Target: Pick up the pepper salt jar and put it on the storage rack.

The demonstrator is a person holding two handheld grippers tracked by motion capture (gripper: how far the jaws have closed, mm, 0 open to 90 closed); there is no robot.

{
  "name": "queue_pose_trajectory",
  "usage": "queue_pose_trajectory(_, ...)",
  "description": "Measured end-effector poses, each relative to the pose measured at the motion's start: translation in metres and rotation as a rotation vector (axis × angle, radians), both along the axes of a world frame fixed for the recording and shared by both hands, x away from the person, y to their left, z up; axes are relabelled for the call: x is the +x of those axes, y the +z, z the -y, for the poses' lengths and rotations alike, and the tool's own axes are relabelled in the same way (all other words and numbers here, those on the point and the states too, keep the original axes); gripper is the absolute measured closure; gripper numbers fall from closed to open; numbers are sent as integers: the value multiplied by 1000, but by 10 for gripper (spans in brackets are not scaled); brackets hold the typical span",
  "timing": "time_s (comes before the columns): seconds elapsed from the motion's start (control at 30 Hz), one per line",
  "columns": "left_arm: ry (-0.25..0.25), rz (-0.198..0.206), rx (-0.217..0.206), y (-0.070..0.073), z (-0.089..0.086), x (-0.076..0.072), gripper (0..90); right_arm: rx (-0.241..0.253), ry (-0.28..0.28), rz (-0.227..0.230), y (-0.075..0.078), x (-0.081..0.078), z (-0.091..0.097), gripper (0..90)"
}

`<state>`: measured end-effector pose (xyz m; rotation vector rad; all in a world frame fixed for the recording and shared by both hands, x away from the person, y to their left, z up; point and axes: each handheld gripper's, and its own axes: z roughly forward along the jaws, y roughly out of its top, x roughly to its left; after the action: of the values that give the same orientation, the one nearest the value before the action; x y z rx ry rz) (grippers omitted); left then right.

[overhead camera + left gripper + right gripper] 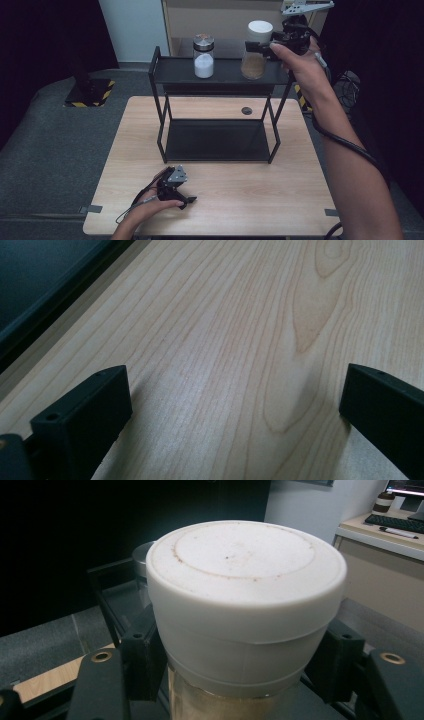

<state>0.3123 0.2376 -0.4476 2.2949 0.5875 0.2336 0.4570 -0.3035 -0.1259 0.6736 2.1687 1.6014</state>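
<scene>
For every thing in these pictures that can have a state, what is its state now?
Jar with white lid: closed, upright on rack's top shelf, gripped.
Jar with metal lid: closed, upright, untouched.
Right gripper: shut on the white lid.
Left gripper: open, resting on table.

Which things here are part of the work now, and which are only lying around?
In use:
- right tool, closed on the white-lidded jar
- black shelf
- jar of white powder

Idle:
- left tool, open, low over the table
- keyboard

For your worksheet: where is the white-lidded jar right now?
The white-lidded jar stands on the rack's top shelf, right of the metal-lidded jar, between the right hand-held gripper's jaws.
</scene>
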Motion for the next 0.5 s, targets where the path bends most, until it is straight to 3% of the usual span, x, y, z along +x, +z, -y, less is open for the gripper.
queue_pose_trajectory(0.5, -4, 0, -1, 0, -1, 1, 0, 0, -20, -27, -10, 15, -11, 361)
